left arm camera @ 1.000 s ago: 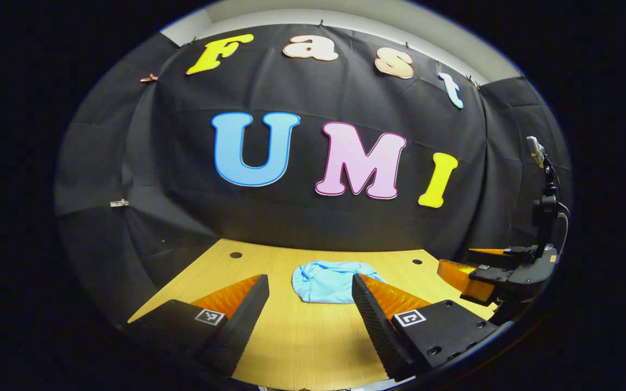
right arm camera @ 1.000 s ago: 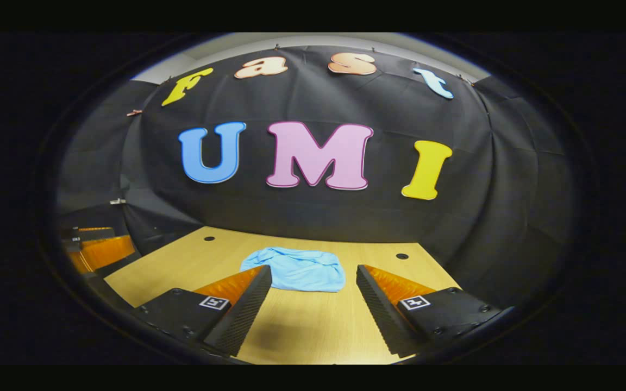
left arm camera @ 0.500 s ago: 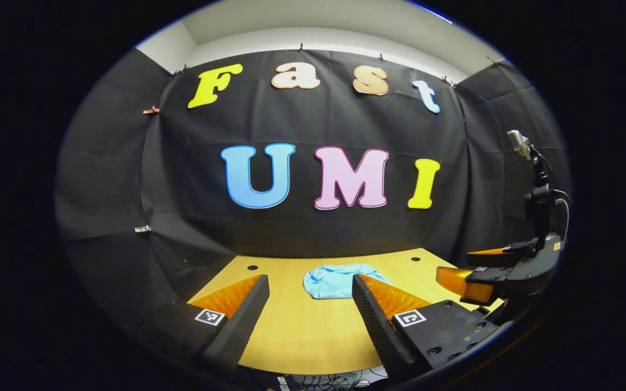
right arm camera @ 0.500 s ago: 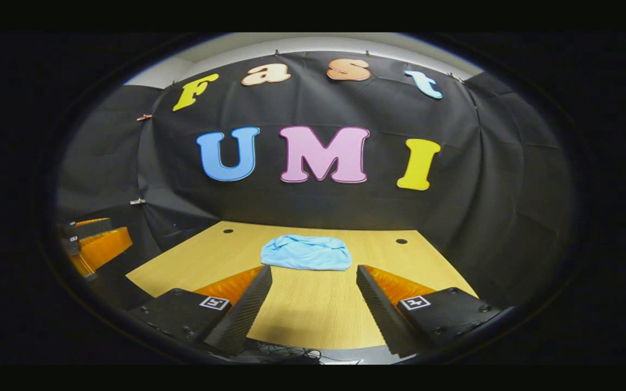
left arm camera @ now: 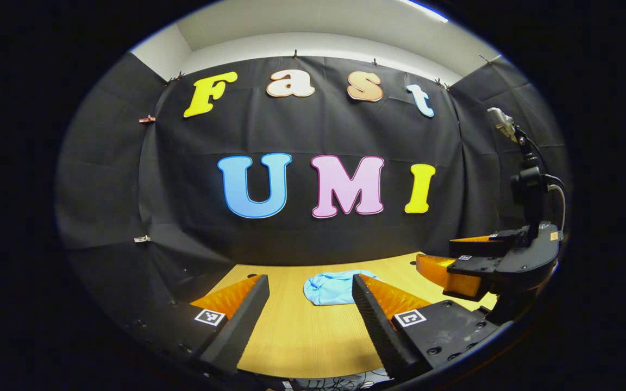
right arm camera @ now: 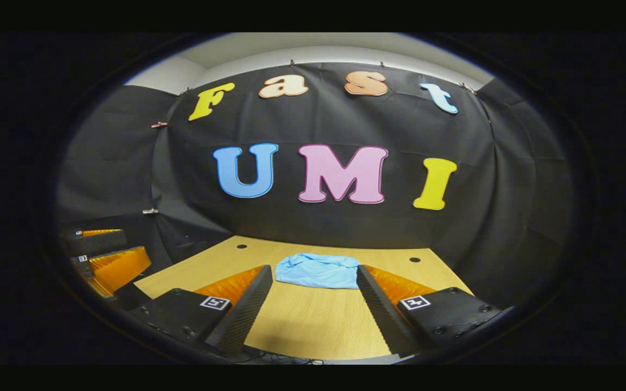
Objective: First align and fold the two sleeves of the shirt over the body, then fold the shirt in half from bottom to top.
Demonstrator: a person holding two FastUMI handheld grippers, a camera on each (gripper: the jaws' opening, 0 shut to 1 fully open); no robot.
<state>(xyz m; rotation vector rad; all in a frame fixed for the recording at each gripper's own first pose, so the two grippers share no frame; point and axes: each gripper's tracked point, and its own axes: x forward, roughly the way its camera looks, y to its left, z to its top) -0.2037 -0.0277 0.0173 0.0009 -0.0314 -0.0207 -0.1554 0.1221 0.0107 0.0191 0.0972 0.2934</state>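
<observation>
Left gripper view: black cloth booth wall [left arm camera: 318, 244] behind a light wooden table [left arm camera: 302, 336]. Left gripper [left arm camera: 310, 282] spread wide, holding nothing, raised over the near table edge. Crumpled light-blue shirt [left arm camera: 332, 287] lying on the wood just beyond and between the fingertips, apart from both. Farther right, right gripper [left arm camera: 443, 260], jaws spread, with a black camera mast [left arm camera: 527, 184] rising above it. Square black-and-white marker tags on the fingers; no legible writing.

Right gripper view: same wall, same table [right arm camera: 313, 320]. Right gripper [right arm camera: 314, 271] spread, empty. Shirt [right arm camera: 318, 270] ahead between the tips, untouched. Left gripper [right arm camera: 106, 252] at far left, jaws parted.
</observation>
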